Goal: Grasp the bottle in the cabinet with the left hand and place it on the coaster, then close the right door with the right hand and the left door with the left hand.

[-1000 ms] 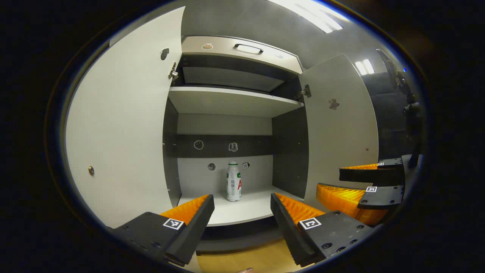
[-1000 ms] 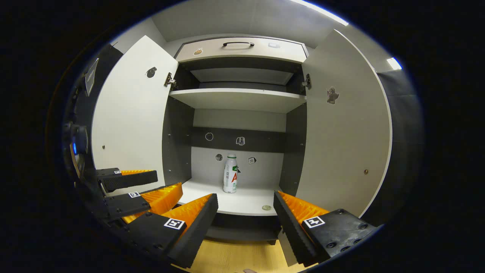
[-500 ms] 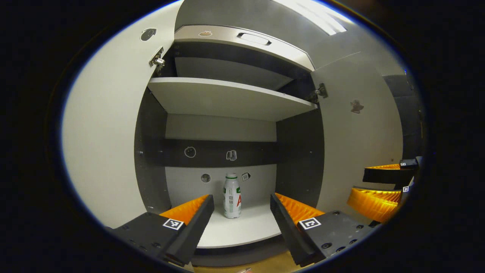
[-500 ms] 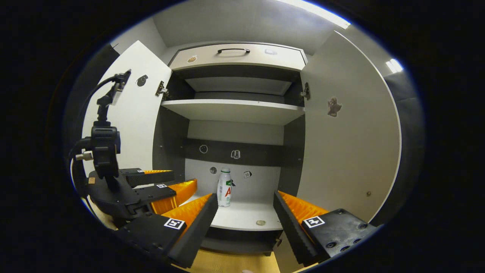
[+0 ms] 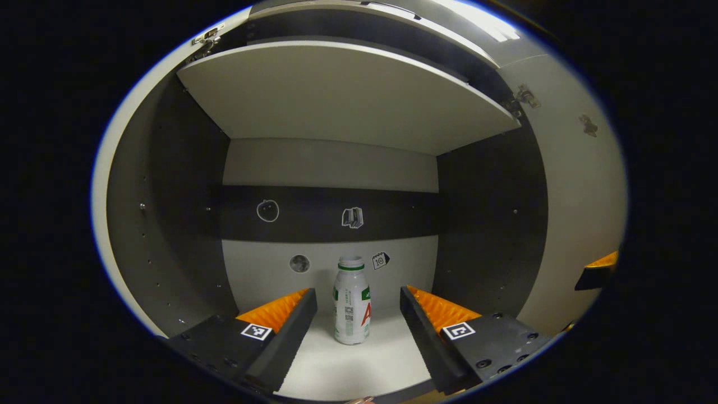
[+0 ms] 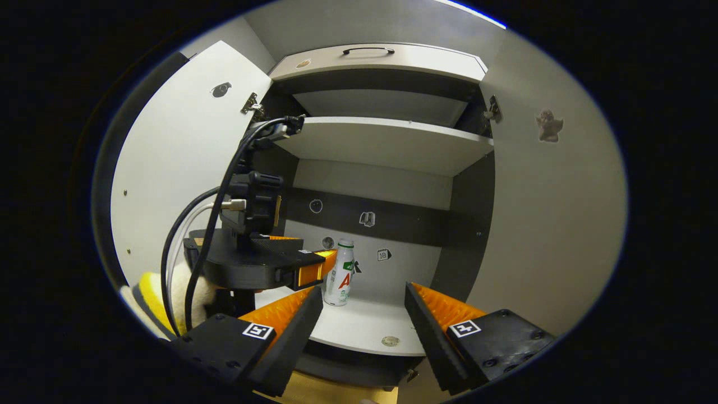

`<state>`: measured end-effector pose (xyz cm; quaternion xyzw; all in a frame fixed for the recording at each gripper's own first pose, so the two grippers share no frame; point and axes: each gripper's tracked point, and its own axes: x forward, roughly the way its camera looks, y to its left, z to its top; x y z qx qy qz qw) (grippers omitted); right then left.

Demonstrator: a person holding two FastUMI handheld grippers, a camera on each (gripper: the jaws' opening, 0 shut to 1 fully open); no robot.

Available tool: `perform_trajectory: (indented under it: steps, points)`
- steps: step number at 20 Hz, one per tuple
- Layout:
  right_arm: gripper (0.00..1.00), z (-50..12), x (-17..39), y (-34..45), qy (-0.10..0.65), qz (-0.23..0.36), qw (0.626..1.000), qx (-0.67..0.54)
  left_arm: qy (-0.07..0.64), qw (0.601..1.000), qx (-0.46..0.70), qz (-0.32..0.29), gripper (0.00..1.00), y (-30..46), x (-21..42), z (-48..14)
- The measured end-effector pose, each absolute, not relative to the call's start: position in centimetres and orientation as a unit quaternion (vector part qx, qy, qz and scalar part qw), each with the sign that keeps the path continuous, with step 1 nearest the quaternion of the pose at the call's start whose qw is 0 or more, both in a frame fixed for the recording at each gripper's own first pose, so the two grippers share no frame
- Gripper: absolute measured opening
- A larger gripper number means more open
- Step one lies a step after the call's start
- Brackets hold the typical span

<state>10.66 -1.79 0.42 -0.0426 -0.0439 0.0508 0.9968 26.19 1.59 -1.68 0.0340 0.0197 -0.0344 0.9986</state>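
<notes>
A white bottle (image 5: 351,300) with a green band and a red mark stands upright at the back of the cabinet's bottom shelf (image 5: 348,367). My left gripper (image 5: 359,314) is open inside the cabinet, its orange fingers (image 5: 277,311) on either side of the bottle's lower half and clear of it. In the right gripper view the left gripper (image 6: 320,264) reaches in from the left, its tips just short of the bottle (image 6: 341,273). My right gripper (image 6: 362,320) hangs open outside the cabinet, in front of the shelf edge, with nothing in it.
Both doors stand wide open: the left door (image 6: 174,151) and the right door (image 6: 552,224). An upper shelf (image 5: 342,95) spans above the bottle. A small round disc (image 6: 390,340) lies near the bottom shelf's front edge. Cables (image 6: 193,235) trail from the left gripper.
My left gripper has moved forward into the cabinet until the bottle stands between its open fingers. The right gripper has shifted a little and stays outside.
</notes>
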Motion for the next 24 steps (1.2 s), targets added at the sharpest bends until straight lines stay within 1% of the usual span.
perform_trajectory:
  steps: [10, 21, 22, 23, 24]
  points:
    - [0.98, -2.3, 14.3, -1.8, -0.013, 0.083, 0.996, -0.031, 0.050, 0.998, 0.036, -0.011, 0.95, 2.4, 33.8, -5.8]
    - [0.97, -2.3, 16.8, -1.3, -0.013, 0.106, 0.994, -0.008, 0.073, 0.997, 0.020, -0.017, 0.94, 2.4, 38.3, -8.0]
    - [0.97, -2.3, 17.0, -1.1, -0.013, 0.111, 0.994, -0.001, 0.078, 0.997, 0.023, -0.017, 0.93, 2.4, 38.4, -8.4]
    - [0.97, -2.3, 17.3, -0.8, -0.013, 0.115, 0.993, 0.007, 0.080, 0.996, 0.030, -0.015, 0.89, 2.7, 38.5, -8.5]
    - [0.97, -2.4, 17.4, -0.8, -0.013, 0.117, 0.993, 0.011, 0.077, 0.996, 0.034, -0.019, 0.77, 2.5, 38.7, -8.2]
